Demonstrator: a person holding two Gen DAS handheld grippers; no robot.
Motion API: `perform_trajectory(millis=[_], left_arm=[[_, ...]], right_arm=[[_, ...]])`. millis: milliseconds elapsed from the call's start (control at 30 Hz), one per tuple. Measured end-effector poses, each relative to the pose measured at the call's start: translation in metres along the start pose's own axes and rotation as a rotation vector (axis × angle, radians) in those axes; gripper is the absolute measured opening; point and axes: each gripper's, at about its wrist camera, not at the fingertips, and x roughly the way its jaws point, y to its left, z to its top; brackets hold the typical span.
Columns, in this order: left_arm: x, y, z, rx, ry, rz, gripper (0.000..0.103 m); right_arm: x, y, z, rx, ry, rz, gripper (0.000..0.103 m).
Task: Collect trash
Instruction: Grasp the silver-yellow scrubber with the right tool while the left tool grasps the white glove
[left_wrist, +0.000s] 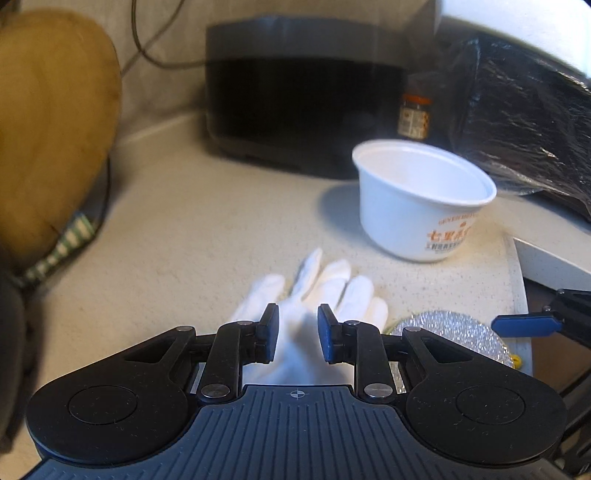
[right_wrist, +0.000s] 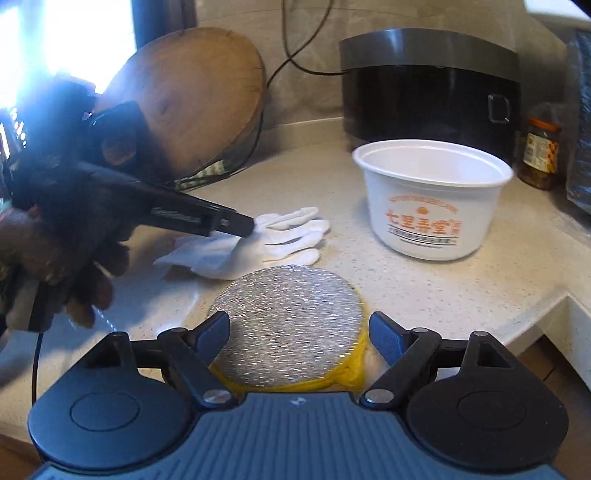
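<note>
A white glove (left_wrist: 314, 291) (right_wrist: 273, 236) lies flat on the speckled counter, fingers spread toward a white disposable bowl (left_wrist: 417, 214) (right_wrist: 428, 206) with orange print. My left gripper (left_wrist: 298, 332) (right_wrist: 240, 225) hovers over the glove's palm, jaws partly apart, with the glove showing between the pads. A round silver foil lid (right_wrist: 288, 317) (left_wrist: 454, 332) with a yellow rim lies near the counter's front. My right gripper (right_wrist: 299, 332) stands wide open, its fingers on either side of the lid. One blue right finger (left_wrist: 524, 326) shows in the left wrist view.
A black rice cooker (left_wrist: 303, 92) (right_wrist: 428, 85) stands at the back wall, with a jar (right_wrist: 539, 155) and a black plastic bag (left_wrist: 524, 122) to its right. A wooden board (right_wrist: 192, 99) leans at left. The counter edge (right_wrist: 535, 306) drops off at right.
</note>
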Motion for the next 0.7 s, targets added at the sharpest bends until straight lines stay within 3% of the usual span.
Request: perform_trajectory(millis=[100, 200, 700], left_arm=[[0.009, 0.001, -0.005, 0.006, 0.055, -0.029, 0.027], [0.007, -0.009, -0.014, 0.077, 0.031, -0.035, 0.028], [0.005, -0.012, -0.011, 0.071, 0.051, -0.011, 0.028]], right_arm=[[0.004, 0.009, -0.003, -0.040, -0.007, -0.016, 0.085], [0.003, 0.007, -0.005, -0.024, -0.006, -0.002, 0.086], [0.002, 0.001, -0.009, 0.015, -0.007, 0.011, 0.088]])
